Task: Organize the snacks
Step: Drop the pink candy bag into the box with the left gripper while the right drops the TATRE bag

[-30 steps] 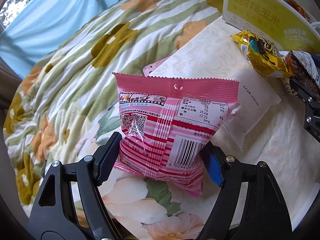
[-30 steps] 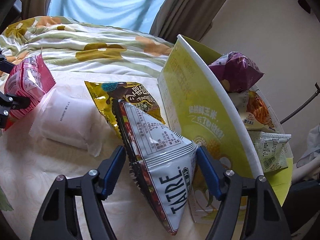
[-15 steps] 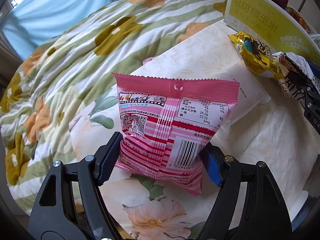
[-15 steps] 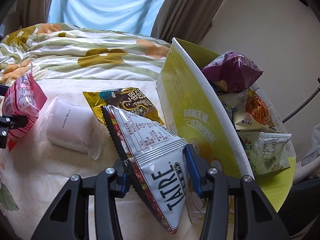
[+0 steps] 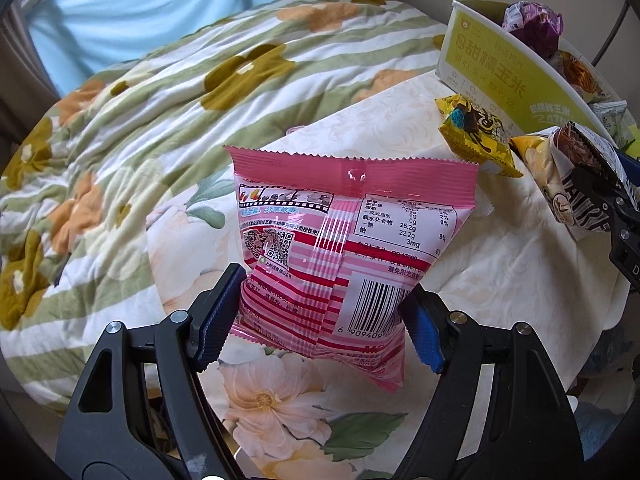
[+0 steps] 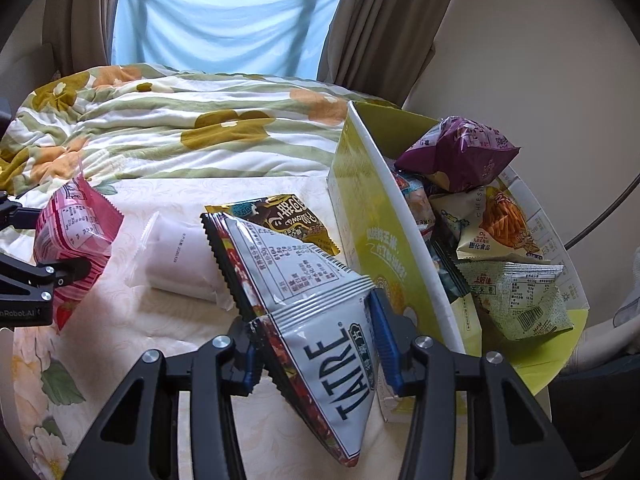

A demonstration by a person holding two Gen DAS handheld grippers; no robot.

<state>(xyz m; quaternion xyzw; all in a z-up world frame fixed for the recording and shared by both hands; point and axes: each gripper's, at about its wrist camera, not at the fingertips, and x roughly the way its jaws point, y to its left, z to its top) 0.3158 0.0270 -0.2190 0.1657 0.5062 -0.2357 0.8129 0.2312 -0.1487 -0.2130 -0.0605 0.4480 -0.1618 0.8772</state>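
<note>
With the left gripper point(image 5: 320, 312) clamping the pink bag point(image 5: 344, 248) and the right gripper point(image 6: 316, 340) pinching the TATRE bag point(image 6: 304, 300), we should carry both clear over the near wall of the box point(image 6: 404, 248) on the right.

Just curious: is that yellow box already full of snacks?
Partly full. The yellow box holds several bags, like the purple bag, yet bare floor shows at its near end.
</note>
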